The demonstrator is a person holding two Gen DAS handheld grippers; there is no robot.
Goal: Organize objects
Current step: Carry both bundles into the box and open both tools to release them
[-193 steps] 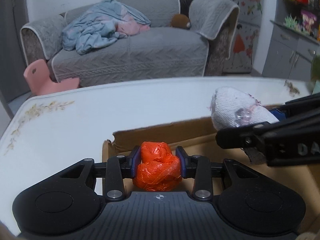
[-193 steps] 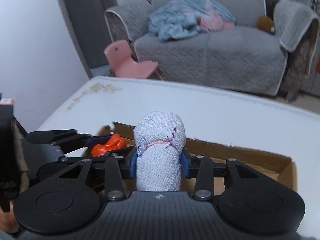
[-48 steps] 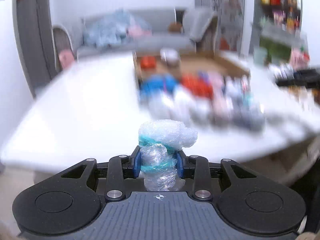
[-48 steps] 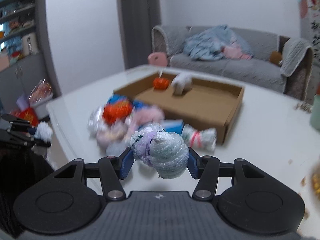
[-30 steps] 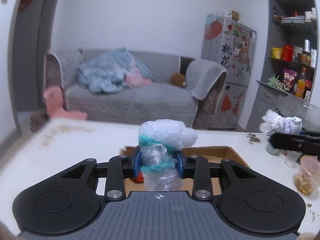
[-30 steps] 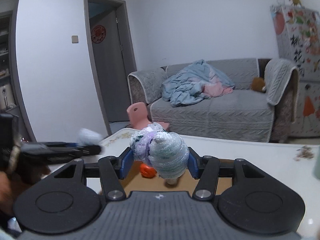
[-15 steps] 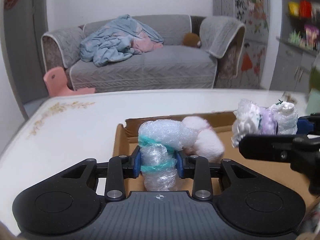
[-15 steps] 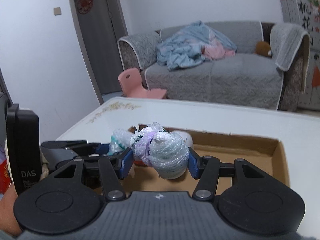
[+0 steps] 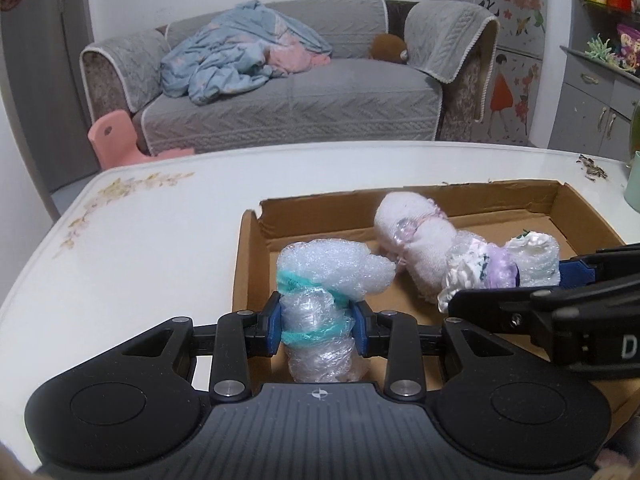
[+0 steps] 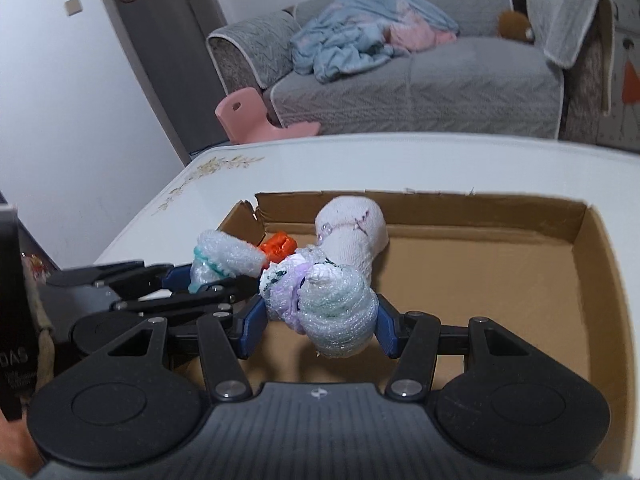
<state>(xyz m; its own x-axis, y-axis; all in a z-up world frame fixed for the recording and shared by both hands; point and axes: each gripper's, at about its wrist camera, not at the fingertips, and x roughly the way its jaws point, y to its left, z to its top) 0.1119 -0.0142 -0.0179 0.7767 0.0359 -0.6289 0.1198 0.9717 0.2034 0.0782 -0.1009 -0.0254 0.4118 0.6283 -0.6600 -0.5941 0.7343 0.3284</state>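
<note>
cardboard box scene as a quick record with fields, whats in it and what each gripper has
box: open cardboard box on white table
already in box: white sock bundle and orange bundle, near the far left corner
left gripper: shut on bubble-wrap bundle with teal bands, over the box's left end
right gripper: shut on foam bundle with purple band, over the box floor
held bundles: neither released yet
background: grey sofa, pink chair
</note>
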